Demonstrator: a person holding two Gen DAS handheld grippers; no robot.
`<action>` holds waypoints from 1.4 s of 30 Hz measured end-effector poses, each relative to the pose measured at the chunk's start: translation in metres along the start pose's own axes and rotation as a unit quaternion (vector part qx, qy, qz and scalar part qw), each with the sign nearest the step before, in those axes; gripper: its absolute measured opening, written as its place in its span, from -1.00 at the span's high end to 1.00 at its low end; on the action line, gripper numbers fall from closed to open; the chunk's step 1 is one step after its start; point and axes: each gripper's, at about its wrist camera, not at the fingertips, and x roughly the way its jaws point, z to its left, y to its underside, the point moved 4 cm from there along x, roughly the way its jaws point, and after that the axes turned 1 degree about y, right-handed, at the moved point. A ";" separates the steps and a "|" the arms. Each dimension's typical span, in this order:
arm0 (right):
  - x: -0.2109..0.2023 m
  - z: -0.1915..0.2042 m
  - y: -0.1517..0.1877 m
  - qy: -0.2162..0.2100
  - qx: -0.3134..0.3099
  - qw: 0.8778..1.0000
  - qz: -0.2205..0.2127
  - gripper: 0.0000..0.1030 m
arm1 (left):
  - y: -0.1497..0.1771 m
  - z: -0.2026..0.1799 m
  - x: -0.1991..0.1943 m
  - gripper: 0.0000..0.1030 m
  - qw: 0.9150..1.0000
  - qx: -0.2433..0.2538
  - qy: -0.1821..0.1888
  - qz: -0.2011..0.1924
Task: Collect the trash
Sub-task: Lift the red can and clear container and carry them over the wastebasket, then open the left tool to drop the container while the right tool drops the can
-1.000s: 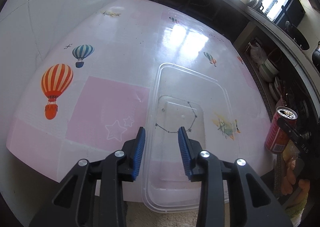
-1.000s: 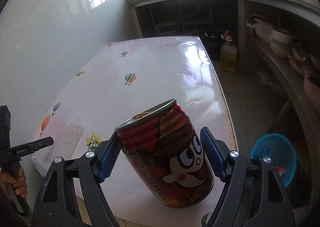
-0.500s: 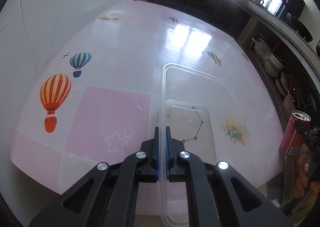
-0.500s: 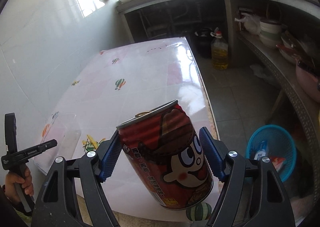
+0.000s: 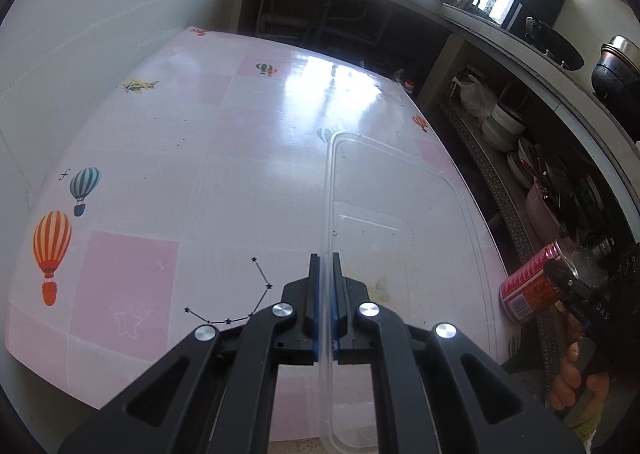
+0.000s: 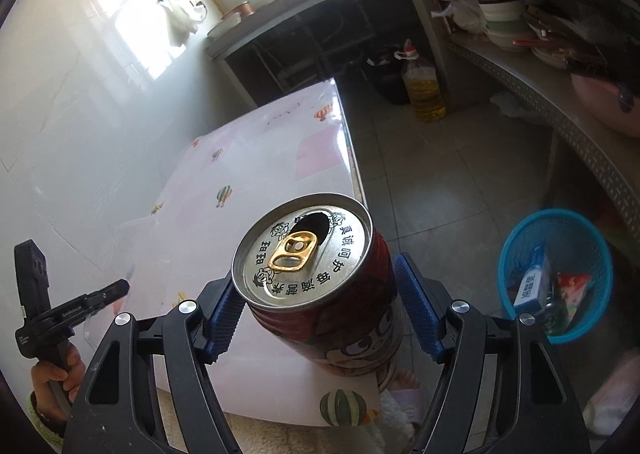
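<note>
Carrying trash toward the blue plastic mesh basket (image 6: 556,274)

Right gripper (image 6: 320,314) closing on the red opened drink can (image 6: 316,286); left gripper (image 5: 326,294) clamps the clear plastic lid (image 5: 400,214) (both probably need releasing over it).

Left gripper (image 5: 326,294) angled downward, blue pads clamped tight on a thin clear rim, right gripper (image 6: 316,318) pitched down, jaws closing around a red can, bare hand (image 6: 56,372) gripping the left handle
</note>
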 end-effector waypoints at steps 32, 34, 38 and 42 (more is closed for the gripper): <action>-0.091 -0.246 0.062 0.229 0.221 0.947 -0.033 -0.32 | 0.037 -0.375 0.242 0.93 0.941 0.238 0.092 0.222; -0.089 -0.256 0.065 0.233 0.231 0.944 -0.027 -0.32 | 0.047 -0.387 0.266 0.93 0.938 0.242 0.076 0.237; -0.085 -0.271 0.072 0.237 0.246 0.940 -0.016 -0.32 | 0.061 -0.403 0.306 0.45 0.936 0.233 0.063 0.258; -0.077 -0.282 0.075 0.240 0.252 0.937 -0.009 -0.32 | 0.069 -0.403 0.323 0.24 0.933 0.218 0.062 0.280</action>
